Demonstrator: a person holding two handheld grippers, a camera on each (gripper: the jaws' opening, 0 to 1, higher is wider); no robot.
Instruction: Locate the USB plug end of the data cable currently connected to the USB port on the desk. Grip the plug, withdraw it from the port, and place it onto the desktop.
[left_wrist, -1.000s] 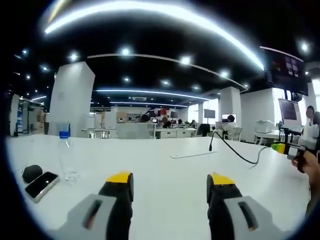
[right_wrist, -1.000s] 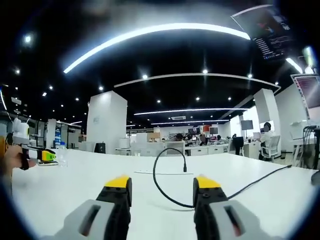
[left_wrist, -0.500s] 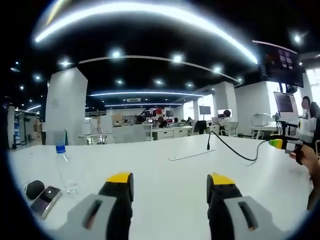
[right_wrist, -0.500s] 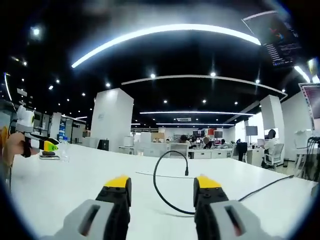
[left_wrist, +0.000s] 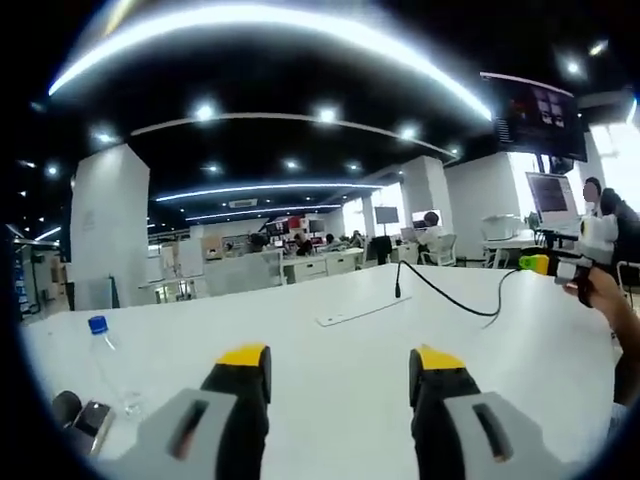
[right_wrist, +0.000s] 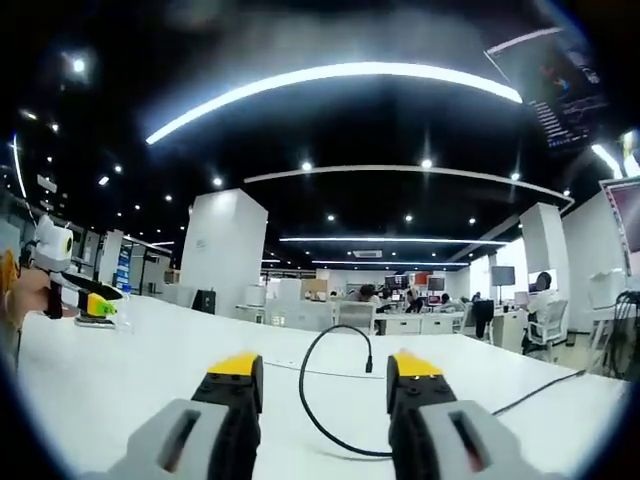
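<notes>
Bottle (left_wrist: 108, 365) upright on desk (left_wrist: 330, 360)

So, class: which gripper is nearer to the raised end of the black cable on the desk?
Right. The right gripper faces the cable end, which shows just beyond its open jaws. From the left gripper, the cable end stands farther off across the white desk, toward its right.

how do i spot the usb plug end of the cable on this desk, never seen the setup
Start at the big white desk and find the black cable looping across it ahead of the right gripper. Follow the loop up to its raised free tip: the small dark plug pointing down toward the desk, just above a thin flat strip.
</notes>
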